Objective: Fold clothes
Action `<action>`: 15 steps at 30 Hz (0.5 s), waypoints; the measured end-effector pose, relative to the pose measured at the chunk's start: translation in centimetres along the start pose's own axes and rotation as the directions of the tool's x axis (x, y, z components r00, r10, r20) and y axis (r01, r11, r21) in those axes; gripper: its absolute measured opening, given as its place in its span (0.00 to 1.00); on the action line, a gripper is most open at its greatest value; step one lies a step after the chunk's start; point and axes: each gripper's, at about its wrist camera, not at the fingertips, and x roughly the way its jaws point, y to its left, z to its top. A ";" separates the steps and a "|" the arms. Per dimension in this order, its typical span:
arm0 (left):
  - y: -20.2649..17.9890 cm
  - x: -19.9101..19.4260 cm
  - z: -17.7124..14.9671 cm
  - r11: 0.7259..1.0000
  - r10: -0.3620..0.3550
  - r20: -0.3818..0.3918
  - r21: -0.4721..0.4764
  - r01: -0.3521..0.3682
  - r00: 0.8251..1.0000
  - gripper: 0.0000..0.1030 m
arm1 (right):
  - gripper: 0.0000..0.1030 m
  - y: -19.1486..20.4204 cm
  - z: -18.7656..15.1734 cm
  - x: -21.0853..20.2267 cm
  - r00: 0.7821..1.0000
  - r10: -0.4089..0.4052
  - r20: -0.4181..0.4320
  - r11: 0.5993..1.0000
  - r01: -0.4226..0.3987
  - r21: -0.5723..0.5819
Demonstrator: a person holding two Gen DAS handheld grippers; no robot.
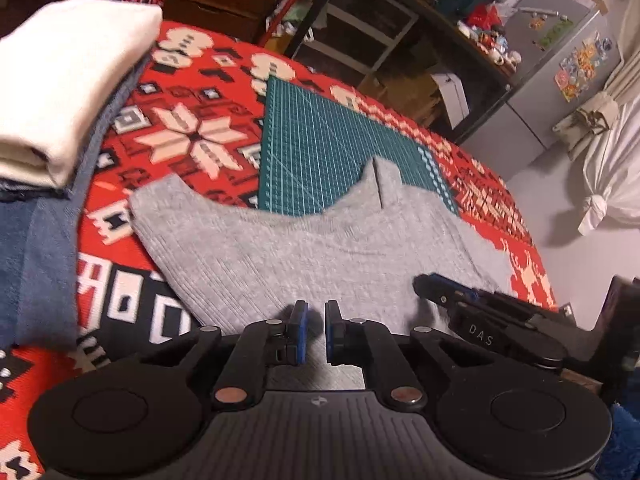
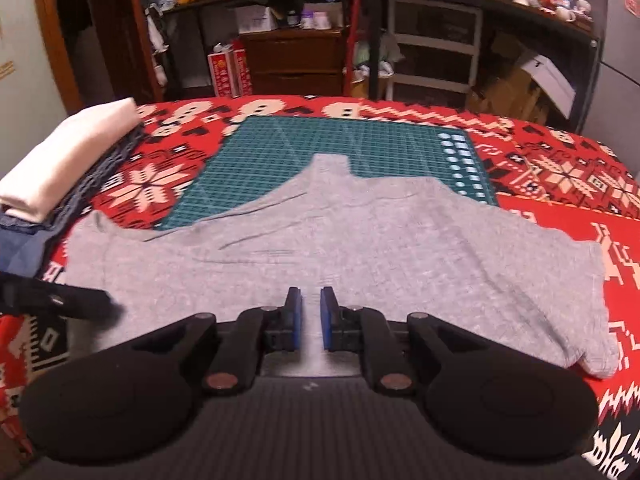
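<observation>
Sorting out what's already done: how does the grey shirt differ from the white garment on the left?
The grey shirt lies spread flat in a single layer; the white garment is folded into a thick bundle. The grey shirt rests on the red patterned cloth and partly on the green mat; the white garment sits atop blue clothes. Neither is gripped.

Your two wrist cams sat low and close, facing far; both caught the grey shirt [image 1: 320, 248] [image 2: 320, 248].
</observation>
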 end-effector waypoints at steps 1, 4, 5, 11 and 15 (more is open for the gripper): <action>0.1 -0.3 0.1 1.000 0.001 0.011 -0.002 -0.001 1.000 0.06 | 0.11 -0.2 0.0 0.0 1.000 -0.017 0.001 1.000 0.017 -0.009; 1.0 -0.7 0.4 1.000 0.018 0.030 -0.020 -0.018 0.999 0.06 | 0.11 -0.8 0.5 0.0 1.000 -0.029 0.000 1.000 0.029 0.004; 1.3 -0.7 0.6 0.999 0.024 0.034 -0.030 -0.023 0.999 0.06 | 0.11 -1.0 0.7 -0.1 1.000 -0.024 0.004 1.000 0.024 0.009; 3.5 -1.0 1.5 0.995 0.042 0.069 -0.091 -0.035 0.997 0.06 | 0.11 1.0 1.9 0.8 0.999 0.035 0.002 0.999 -0.035 -0.015; 4.6 -0.7 2.0 0.990 0.038 0.073 -0.137 -0.027 0.997 0.06 | 0.11 2.0 2.3 2.0 0.999 0.045 -0.010 0.999 -0.045 -0.028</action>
